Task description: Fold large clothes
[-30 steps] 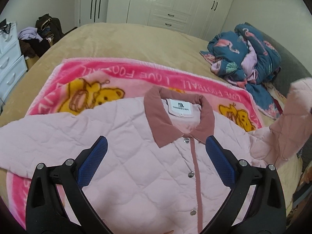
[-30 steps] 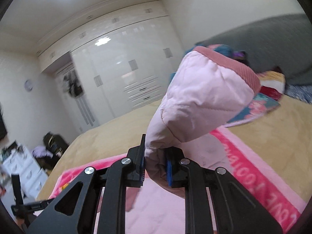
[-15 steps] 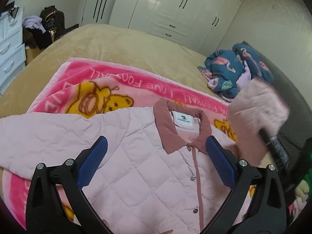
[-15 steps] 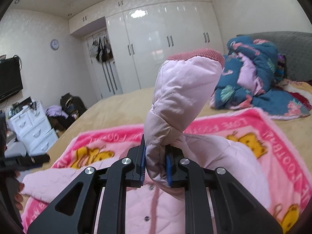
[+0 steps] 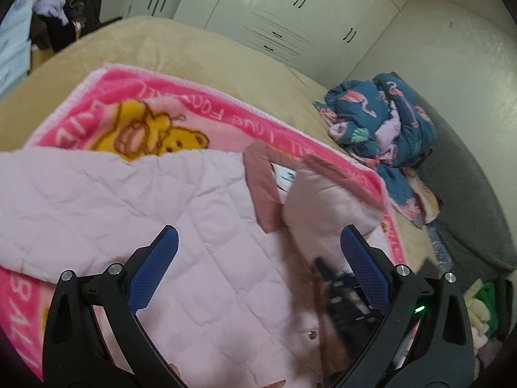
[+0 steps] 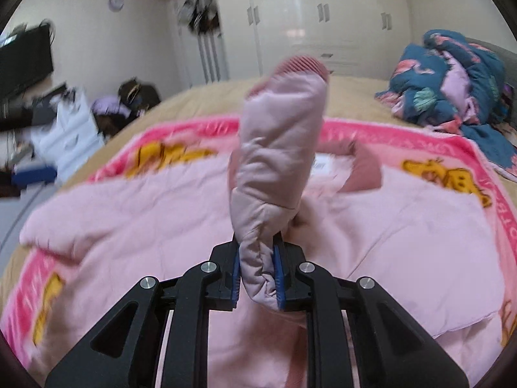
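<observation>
Right claw (image 6: 257,278) clamps pale-pink quilted jacket's sleeve (image 6: 278,148) | left claw (image 5: 258,265) wide, empty | risk: puffy sleeve slips free

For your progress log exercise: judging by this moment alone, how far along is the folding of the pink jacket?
Early stage. Done: the pink jacket lies spread front-up on the pink blanket. In hand: the right gripper is shut on the sleeve, holding it over the jacket's chest near the collar. Left: the other sleeve lies unfolded, the left gripper is open and empty, and the body is not yet folded.
</observation>
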`<move>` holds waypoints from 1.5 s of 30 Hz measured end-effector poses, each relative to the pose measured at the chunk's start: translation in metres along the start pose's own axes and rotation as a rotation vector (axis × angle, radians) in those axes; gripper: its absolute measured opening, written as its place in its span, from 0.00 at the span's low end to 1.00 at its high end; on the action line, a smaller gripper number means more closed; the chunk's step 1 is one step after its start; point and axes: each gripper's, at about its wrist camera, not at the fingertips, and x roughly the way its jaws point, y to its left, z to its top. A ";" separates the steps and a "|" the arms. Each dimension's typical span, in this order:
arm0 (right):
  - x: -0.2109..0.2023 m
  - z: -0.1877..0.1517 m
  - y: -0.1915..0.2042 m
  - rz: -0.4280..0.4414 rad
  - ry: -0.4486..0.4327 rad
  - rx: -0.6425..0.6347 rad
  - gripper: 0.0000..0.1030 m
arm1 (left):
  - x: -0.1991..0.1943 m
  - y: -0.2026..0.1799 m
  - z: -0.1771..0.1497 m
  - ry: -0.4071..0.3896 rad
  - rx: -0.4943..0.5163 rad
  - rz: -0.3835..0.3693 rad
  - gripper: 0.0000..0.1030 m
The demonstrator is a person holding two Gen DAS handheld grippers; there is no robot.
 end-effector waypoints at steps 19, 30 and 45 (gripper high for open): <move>-0.020 -0.039 0.008 0.239 0.165 0.003 0.77 | 0.073 0.021 -0.047 0.223 -0.147 -0.048 0.91; -0.061 -0.038 -0.114 -0.038 0.125 0.136 0.78 | 0.111 0.010 -0.067 0.219 -0.040 0.081 0.23; -0.064 -0.031 -0.172 -0.125 0.083 0.264 0.77 | 0.072 -0.008 -0.043 0.062 0.255 0.222 0.10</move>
